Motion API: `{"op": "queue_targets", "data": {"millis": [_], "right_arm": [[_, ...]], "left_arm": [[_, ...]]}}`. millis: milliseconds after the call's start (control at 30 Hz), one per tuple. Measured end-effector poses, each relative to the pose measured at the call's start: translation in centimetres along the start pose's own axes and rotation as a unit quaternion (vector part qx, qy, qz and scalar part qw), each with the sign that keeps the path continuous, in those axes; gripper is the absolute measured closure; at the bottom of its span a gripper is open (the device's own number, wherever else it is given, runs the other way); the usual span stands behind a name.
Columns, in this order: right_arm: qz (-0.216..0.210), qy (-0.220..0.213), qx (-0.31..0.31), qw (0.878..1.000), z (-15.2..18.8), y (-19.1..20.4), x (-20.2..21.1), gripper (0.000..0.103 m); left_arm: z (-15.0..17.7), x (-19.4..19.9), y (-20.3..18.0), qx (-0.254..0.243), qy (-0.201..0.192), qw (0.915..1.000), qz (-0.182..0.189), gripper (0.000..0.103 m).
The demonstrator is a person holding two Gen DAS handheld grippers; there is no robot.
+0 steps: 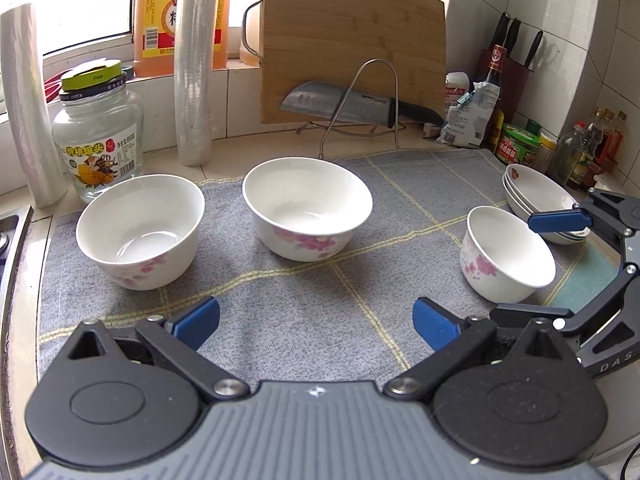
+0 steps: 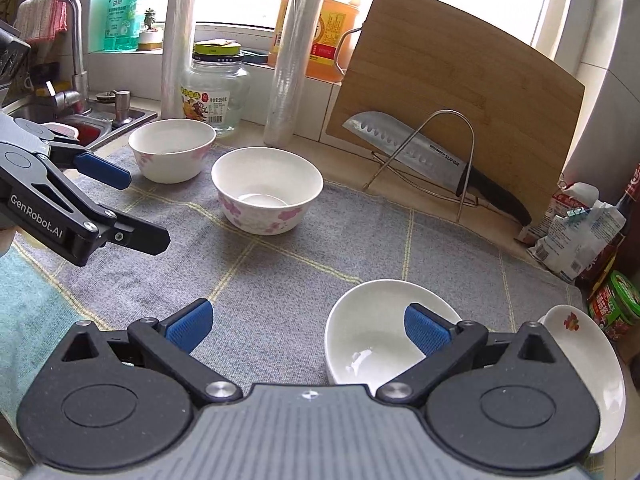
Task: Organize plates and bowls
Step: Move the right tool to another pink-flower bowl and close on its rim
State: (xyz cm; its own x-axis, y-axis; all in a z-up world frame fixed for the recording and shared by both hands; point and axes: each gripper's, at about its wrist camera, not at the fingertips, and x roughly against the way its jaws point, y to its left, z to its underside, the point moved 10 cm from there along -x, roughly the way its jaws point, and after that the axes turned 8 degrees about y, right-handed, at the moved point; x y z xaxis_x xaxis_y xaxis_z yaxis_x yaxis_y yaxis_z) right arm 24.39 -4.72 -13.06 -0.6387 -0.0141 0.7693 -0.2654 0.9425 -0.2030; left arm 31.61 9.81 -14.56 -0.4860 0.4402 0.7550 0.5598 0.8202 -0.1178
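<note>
Small white pink-flowered china bowl (image 2: 376,332) — lower right of right-wrist frame, its rim at the right gripper (image 2: 306,330) fingers, spread, empty. Left gripper (image 1: 316,322) — spread, empty, farther off.

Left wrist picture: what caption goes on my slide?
Open left gripper facing three floral bowls on a grey cloth, stacked plates at right.

Three white ceramic bowls with pink blossom print, upright, empty, well apart on grey checked cloth: left bowl (image 1: 140,230), middle bowl (image 1: 307,208), smaller right bowl (image 1: 505,254). Stack of shallow white plates (image 1: 540,200) just behind right bowl.
</note>
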Motion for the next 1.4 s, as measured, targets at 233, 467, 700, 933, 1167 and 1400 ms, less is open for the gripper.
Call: {"op": "queue_targets", "data": {"millis": [233,467,700,933,1167,1400], "right_arm": [[-0.032,-0.019,0.034,0.999,-2.3,-1.4,-1.5,0.0],[-0.042,0.001,0.043,0.998,-3.6,-2.9,-3.4,0.0],[-0.033,0.019,0.026,0.999,-4.6,-3.4,-4.3,0.0],[-0.046,0.022,0.02,0.999,-6.6,-2.9,-4.6,0.0],[-0.068,0.03,0.019,0.997,-8.5,-2.3,-5.7,0.0],[-0.1,0.043,0.023,0.994,-9.8,-1.8,-7.7,0.0]], "left_arm": [[-1.0,-0.3,-0.4,0.012,0.004,0.9989,-0.044,0.001],[-0.9,-1.8,-0.7,0.022,0.014,0.9967,-0.076,0.001],[-2.2,-3.3,-1.2,-0.007,0.004,0.9976,-0.069,0.001],[-2.9,-4.8,-1.7,-0.014,0.008,0.9996,-0.022,0.001],[-3.3,-6.1,-2.2,-0.037,0.006,0.9988,-0.031,0.001],[-3.8,-6.5,-1.7,-0.042,-0.004,0.9974,-0.058,0.001]]}}
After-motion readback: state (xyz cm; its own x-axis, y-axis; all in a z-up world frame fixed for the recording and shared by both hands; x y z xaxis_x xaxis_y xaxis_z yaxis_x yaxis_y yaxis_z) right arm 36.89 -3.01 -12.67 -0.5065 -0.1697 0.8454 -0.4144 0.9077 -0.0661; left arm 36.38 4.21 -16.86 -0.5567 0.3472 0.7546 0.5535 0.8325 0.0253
